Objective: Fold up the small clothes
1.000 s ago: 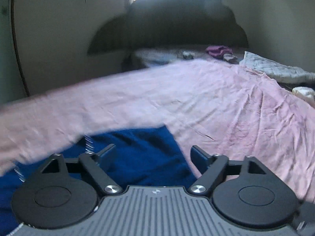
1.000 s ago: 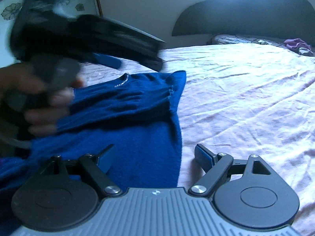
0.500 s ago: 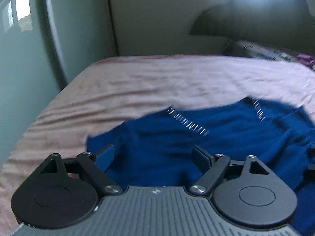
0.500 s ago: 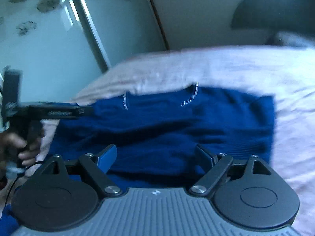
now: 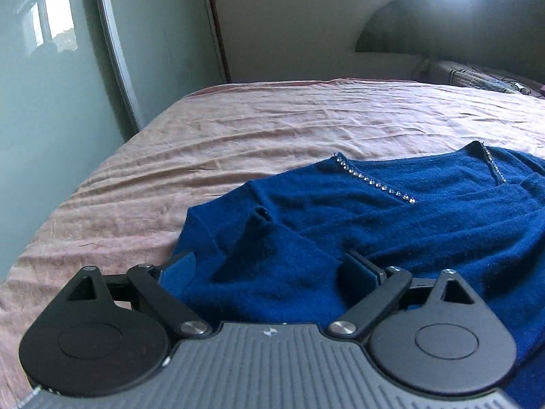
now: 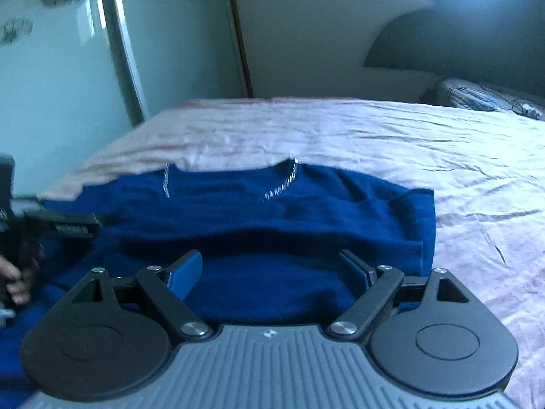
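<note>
A dark blue sweater [image 5: 391,225] with a sparkly stone neckline [image 5: 374,184] lies spread on the pink bed sheet [image 5: 238,143]. My left gripper [image 5: 269,269] hovers low over the sweater's left part, where a sleeve is folded in. Its jaws are opening, with fabric between the pads but not pinched. My right gripper [image 6: 272,266] stands open over the sweater [image 6: 272,211] near its lower middle, and nothing is clamped in it. In the right wrist view the left gripper [image 6: 64,226] shows at the far left edge, held by a hand [image 6: 15,281].
A wardrobe with glossy pale-green doors [image 5: 61,85] stands along the bed's left side. A dark rounded headboard [image 6: 460,44] and a patterned pillow [image 6: 487,99] sit at the back right. Bare wrinkled sheet [image 6: 442,143] stretches behind and right of the sweater.
The left gripper swung from the sweater's right edge to its left side and sank lower. Both views turned toward the wardrobe. In the right view the left gripper dropped from overhead to the left edge.
</note>
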{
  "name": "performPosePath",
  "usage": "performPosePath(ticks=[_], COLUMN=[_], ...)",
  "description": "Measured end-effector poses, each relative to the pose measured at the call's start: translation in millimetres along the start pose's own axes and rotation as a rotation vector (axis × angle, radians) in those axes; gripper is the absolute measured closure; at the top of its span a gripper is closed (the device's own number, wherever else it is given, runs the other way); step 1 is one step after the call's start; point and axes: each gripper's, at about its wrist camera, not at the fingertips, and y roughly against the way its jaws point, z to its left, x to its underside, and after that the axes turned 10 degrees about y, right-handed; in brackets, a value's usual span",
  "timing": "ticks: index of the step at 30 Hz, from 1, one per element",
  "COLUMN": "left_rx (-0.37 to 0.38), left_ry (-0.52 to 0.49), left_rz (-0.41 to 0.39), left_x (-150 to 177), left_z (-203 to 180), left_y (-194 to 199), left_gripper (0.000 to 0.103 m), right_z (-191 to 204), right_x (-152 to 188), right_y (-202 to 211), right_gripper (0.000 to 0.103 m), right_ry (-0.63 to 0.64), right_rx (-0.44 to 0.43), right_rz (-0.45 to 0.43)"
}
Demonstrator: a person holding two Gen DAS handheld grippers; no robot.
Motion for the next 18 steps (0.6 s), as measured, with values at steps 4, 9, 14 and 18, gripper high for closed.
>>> performPosePath(ticks=[4, 9, 14, 18], left_rx=[-0.006, -0.011, -0.015, -0.018], left_ry=[-0.005, -0.012, -0.013, -0.016], left_rz=[-0.007, -0.011, -0.009, -0.007], left_x=[1, 1, 0, 1], left_z=[-2, -2, -2, 1], left_y=[2, 2, 4, 8], left_gripper=[0.007, 0.005, 0.004, 0.004], right_z=[1, 11, 8, 8], right_x=[6, 9, 17, 19], right_y=[-16, -6, -14, -18], right_gripper=[0.017, 0.016, 0.003, 0.0], right_ry=[0.017, 0.031, 0.027, 0.022], right_rx=[0.053, 0.099, 0.099, 0.09], right_rz=[0.046, 0.022, 0.042, 0.033])
